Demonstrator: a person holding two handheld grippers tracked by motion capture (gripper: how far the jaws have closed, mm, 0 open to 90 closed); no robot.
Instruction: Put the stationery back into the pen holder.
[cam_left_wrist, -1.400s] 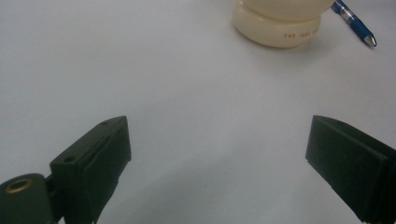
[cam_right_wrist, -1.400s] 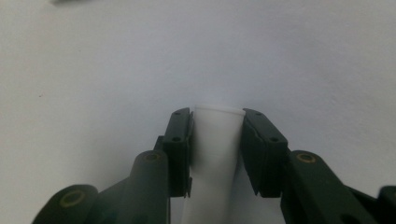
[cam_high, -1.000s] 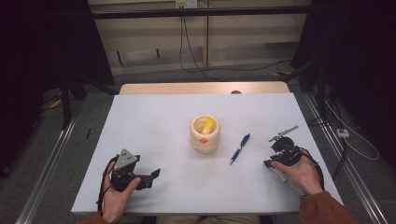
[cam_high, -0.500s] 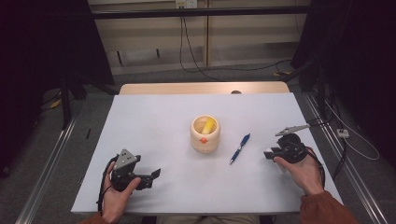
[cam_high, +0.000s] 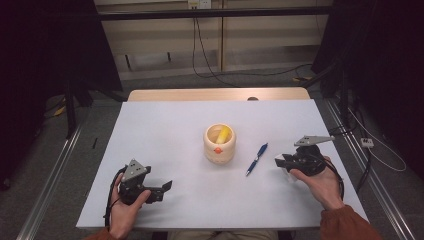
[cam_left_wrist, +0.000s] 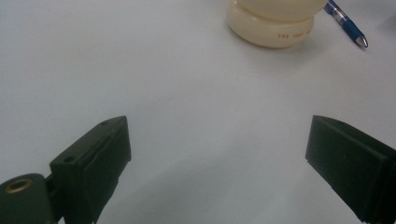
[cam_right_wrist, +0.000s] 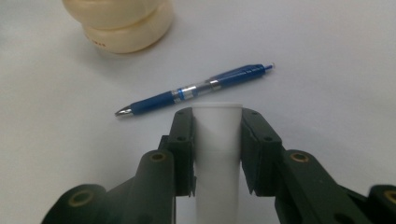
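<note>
A cream ceramic pot (cam_high: 219, 145) with a yellow thing (cam_high: 222, 134) inside stands mid-table. To its right lies a blue pen (cam_high: 256, 159). My right gripper (cam_high: 281, 161) hovers just right of the pen, pointing at it. In the right gripper view its jaws are shut on a white tube (cam_right_wrist: 217, 140), with the pen (cam_right_wrist: 196, 91) and the pot (cam_right_wrist: 121, 23) beyond the tips. My left gripper (cam_high: 167, 187) rests at the front left, open. Bare tabletop shows between its jaws (cam_left_wrist: 217, 158), with the pot (cam_left_wrist: 273, 23) and the pen (cam_left_wrist: 348, 25) far ahead.
The white tabletop (cam_high: 165, 135) ends in a wooden strip (cam_high: 215, 94) at the far edge. Cables (cam_high: 370, 145) hang off the right side. Dark floor and metal rails surround the table.
My right gripper has turned a little and shifted slightly rightward near the pen. The left gripper, pot and pen have stayed put.
</note>
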